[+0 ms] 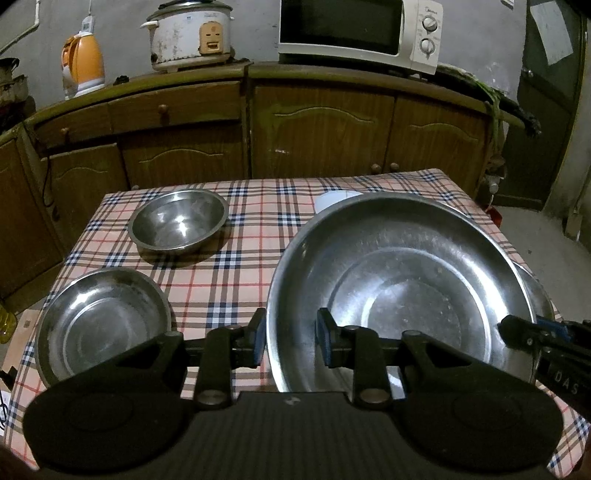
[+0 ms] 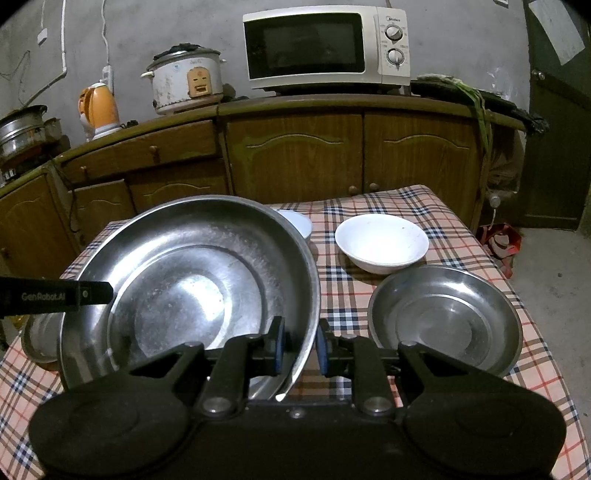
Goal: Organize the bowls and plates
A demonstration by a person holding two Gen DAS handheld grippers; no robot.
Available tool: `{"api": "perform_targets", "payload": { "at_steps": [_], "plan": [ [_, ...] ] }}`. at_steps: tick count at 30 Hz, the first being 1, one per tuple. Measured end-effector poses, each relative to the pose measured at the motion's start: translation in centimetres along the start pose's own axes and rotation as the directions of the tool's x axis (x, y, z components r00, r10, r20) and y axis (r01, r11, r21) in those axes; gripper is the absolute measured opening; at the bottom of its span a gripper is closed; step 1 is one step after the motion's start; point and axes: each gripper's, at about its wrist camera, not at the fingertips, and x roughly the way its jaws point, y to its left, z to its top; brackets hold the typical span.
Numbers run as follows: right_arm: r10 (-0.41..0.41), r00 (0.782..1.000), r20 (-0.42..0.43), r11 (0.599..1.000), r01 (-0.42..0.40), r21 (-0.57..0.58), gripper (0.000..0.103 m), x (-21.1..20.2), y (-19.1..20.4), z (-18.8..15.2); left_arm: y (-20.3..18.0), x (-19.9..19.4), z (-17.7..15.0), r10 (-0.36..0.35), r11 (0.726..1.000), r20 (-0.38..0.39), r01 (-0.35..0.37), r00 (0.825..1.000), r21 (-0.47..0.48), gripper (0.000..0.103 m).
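Observation:
A large steel basin (image 1: pixel 399 288) is held above the checked table by both grippers. My left gripper (image 1: pixel 290 341) is shut on its left rim; my right gripper (image 2: pixel 299 347) is shut on its right rim, and the basin (image 2: pixel 192 288) fills the left half of the right wrist view. A steel plate (image 1: pixel 103 321) lies at the table's near left and a small steel bowl (image 1: pixel 179 221) at the far left. A white bowl (image 2: pixel 382 243) and a steel plate (image 2: pixel 445 317) lie on the right. Another white dish (image 2: pixel 295 221) is mostly hidden behind the basin.
The table (image 1: pixel 258 206) has a checked cloth and stands before brown cabinets (image 1: pixel 325 129). On the counter stand a microwave (image 1: pixel 362 29), a rice cooker (image 1: pixel 190 35) and an orange kettle (image 1: pixel 83 64). A door (image 2: pixel 554 129) and bare floor are to the right.

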Motion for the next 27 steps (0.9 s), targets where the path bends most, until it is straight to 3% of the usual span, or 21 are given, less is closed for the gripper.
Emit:
{"api": "perform_targets", "payload": {
  "at_steps": [27],
  "plan": [
    [-0.021,0.998,-0.059,0.999,0.022,0.023,0.026,2.6,-0.6,-1.0,-0.5,2.2,-0.3,0.000,1.000,-0.044,0.000,0.999,0.011,0.030]
  ]
}}
